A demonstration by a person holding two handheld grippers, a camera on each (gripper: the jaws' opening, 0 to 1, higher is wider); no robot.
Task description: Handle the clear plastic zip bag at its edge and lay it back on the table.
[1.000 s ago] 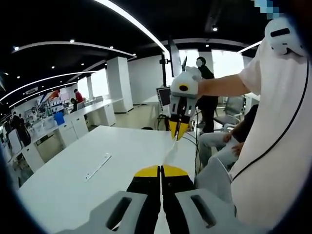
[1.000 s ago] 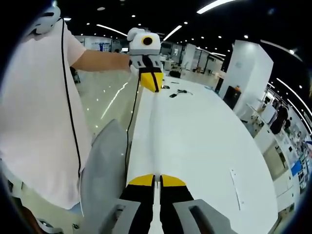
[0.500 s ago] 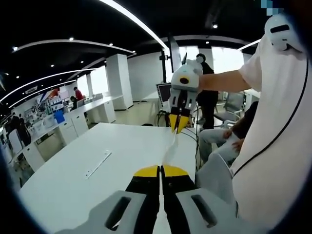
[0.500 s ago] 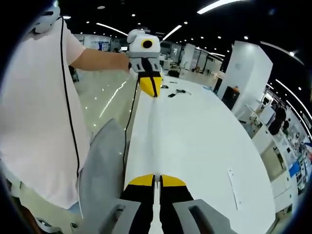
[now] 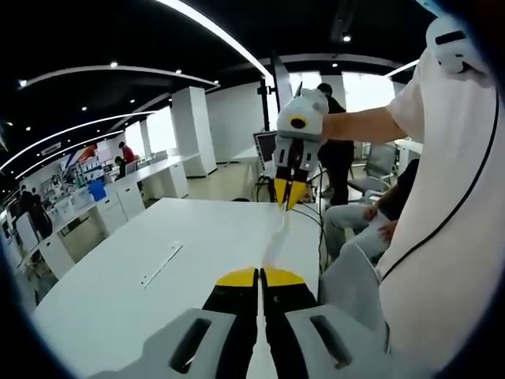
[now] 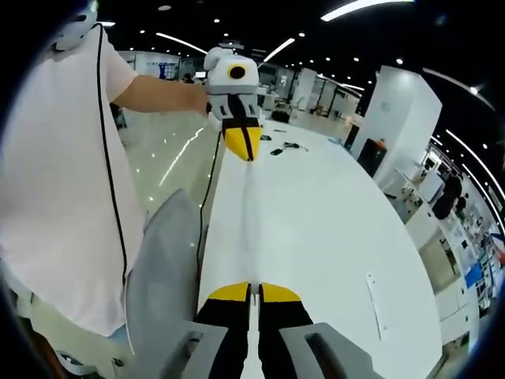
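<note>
The clear plastic zip bag hangs stretched edge-on between both grippers, above the white table. In the left gripper view my left gripper is shut on the bag's near edge, and the right gripper pinches the far edge, held up by a bare arm. In the right gripper view the bag runs as a thin translucent strip from my shut right gripper up to the left gripper, whose yellow jaws are closed on it.
A person in a white shirt stands at the table's edge beside a grey chair. A thin white strip lies on the table, and cables lie at its far end. Desks and other people fill the background.
In the left gripper view the right gripper has crept slightly upward; the left gripper sits a little lower in the right gripper view. Both stay shut on the stretched bag.
</note>
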